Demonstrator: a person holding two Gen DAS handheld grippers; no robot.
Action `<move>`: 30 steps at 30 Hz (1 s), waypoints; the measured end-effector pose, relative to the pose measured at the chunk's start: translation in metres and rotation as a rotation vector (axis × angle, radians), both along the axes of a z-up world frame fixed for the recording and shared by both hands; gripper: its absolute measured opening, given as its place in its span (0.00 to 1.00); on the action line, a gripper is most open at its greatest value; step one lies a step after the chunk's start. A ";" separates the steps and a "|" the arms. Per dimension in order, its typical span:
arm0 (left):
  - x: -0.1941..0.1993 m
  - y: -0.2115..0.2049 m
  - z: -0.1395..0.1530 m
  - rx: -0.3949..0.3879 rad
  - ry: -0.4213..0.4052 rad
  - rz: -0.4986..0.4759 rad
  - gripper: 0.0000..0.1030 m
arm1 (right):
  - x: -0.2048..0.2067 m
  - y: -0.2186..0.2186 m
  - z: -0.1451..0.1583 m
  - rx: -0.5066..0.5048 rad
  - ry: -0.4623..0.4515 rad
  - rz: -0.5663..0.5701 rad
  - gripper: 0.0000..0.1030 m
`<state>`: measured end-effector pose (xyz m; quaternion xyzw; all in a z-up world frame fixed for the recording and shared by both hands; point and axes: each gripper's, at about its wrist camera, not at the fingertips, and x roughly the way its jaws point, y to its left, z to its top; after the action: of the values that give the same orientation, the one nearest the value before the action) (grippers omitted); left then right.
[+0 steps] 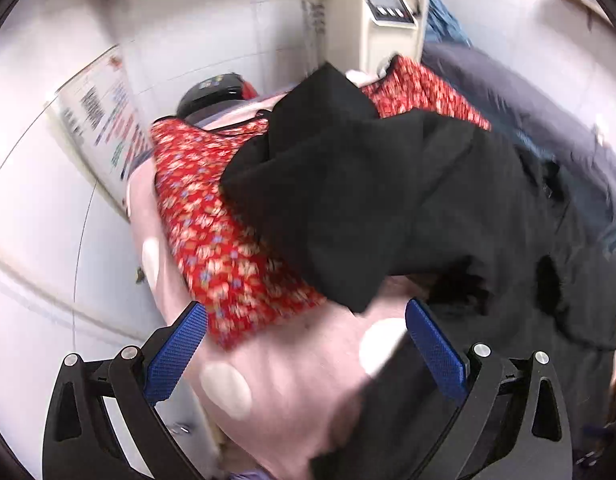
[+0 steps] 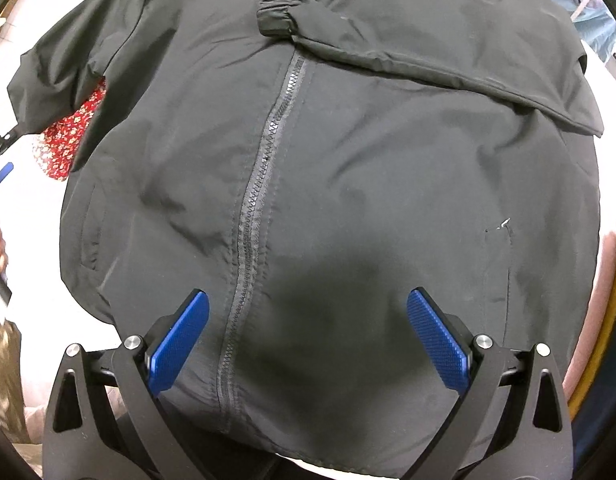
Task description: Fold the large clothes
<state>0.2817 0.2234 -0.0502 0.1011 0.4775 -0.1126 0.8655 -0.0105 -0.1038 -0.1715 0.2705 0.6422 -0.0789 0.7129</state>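
In the left wrist view: my left gripper is spread wide, blue pads apart, nothing between them.
Below it: a pink spotted cover lying under the clothes; I cannot tell what kind of surface it covers.
Black jacket: bunched in dark folds across the middle and right, lying over a red floral garment.
Red floral garment: spread on the pink cover, showing left of the jacket and again behind it.
Background: a cream machine against the white wall, a poster at left; the frame is blurred.

In the right wrist view: my right gripper is also spread, empty, held just over the jacket.
Black jacket: laid front up, zipper closed down the middle.
Sleeve: folded across the chest, elastic cuff by the zipper's top.
Red floral garment: peeking from under the jacket's left edge.
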 end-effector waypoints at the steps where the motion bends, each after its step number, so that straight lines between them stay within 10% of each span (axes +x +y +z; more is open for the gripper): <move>1: 0.009 -0.004 -0.005 0.005 0.026 -0.022 0.94 | -0.001 0.000 0.000 0.000 0.003 -0.002 0.95; 4: 0.030 -0.023 -0.005 -0.046 0.032 -0.082 0.91 | 0.017 0.011 -0.006 -0.007 0.007 -0.012 0.95; 8: 0.054 -0.058 0.005 -0.035 0.063 -0.107 0.16 | 0.013 0.007 0.002 -0.030 -0.015 -0.017 0.95; 12: 0.066 -0.101 0.048 -0.126 -0.011 -0.094 0.07 | 0.004 -0.001 0.012 -0.074 -0.042 -0.024 0.87; 18: 0.032 -0.186 0.129 -0.245 -0.215 -0.154 0.07 | -0.009 -0.019 0.016 -0.065 -0.057 -0.104 0.86; 23: -0.042 -0.302 0.080 -0.047 -0.199 -0.431 0.12 | -0.022 -0.040 0.014 -0.037 -0.058 -0.190 0.86; 24: -0.052 -0.320 0.057 -0.013 -0.138 -0.458 0.17 | -0.026 -0.045 0.014 -0.029 -0.055 -0.210 0.86; 28: -0.095 -0.361 -0.017 0.105 0.020 -0.608 0.90 | -0.037 -0.059 0.014 -0.018 -0.048 -0.265 0.86; 30: -0.120 -0.367 -0.034 0.130 0.015 -0.678 0.89 | -0.042 -0.066 0.014 -0.014 -0.045 -0.284 0.86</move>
<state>0.1615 -0.1433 -0.0843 0.3081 0.4290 -0.3640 0.7671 -0.0528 -0.1699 -0.1576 0.3553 0.5808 -0.1775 0.7105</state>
